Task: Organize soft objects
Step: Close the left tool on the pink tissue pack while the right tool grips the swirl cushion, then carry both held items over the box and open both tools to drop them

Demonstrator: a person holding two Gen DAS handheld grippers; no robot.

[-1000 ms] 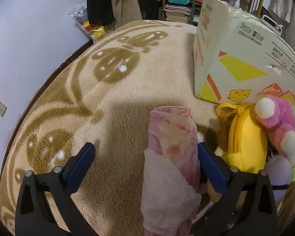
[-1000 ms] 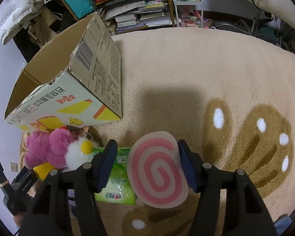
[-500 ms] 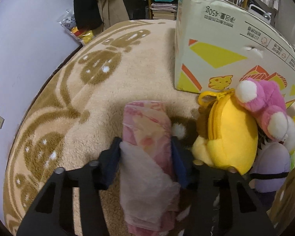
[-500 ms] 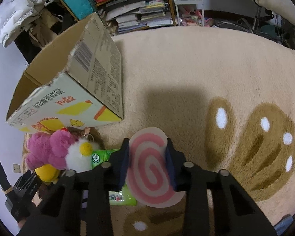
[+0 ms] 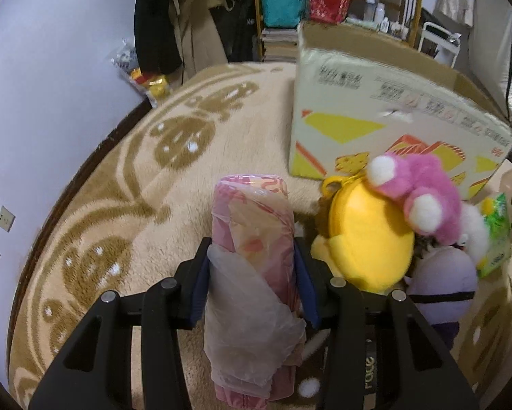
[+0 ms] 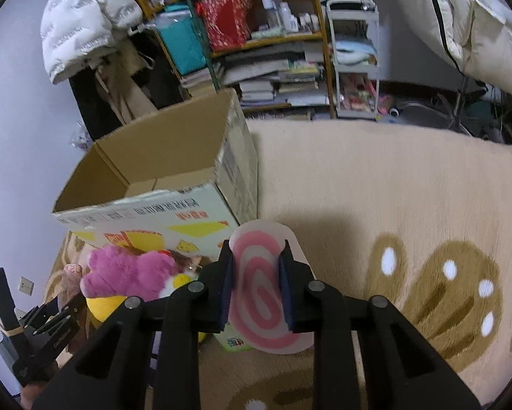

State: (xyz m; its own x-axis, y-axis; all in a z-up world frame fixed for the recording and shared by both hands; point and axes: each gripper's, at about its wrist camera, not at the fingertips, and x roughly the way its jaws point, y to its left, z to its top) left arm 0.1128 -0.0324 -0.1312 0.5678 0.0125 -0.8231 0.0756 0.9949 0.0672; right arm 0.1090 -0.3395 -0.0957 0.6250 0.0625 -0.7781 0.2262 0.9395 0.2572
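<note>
Beige patterned rug (image 6: 392, 205) spread beneath both claws. Open cardboard box (image 6: 160, 177) ahead-left of the right gripper (image 6: 256, 287), ahead-right of the left gripper (image 5: 252, 283). Yellow plush (image 5: 368, 239) and pink plush (image 5: 420, 191) heaped just right of the left claw. Left claw pinching a plastic-wrapped pink roll (image 5: 252, 246). Right claw squeezing a pink-swirl cushion (image 6: 259, 294) between its pads.

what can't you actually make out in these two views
- Floor of the cardboard box: right wrist view, its near wall hides the bottom.
- Purple plush: left wrist view, the yellow plush and the left tongs cover much of it.
- Lower end of the pink wrapped roll: left wrist view, cut off by the frame's bottom edge.
- Green packet: right wrist view, mostly behind the swirl cushion in the right tongs.
</note>
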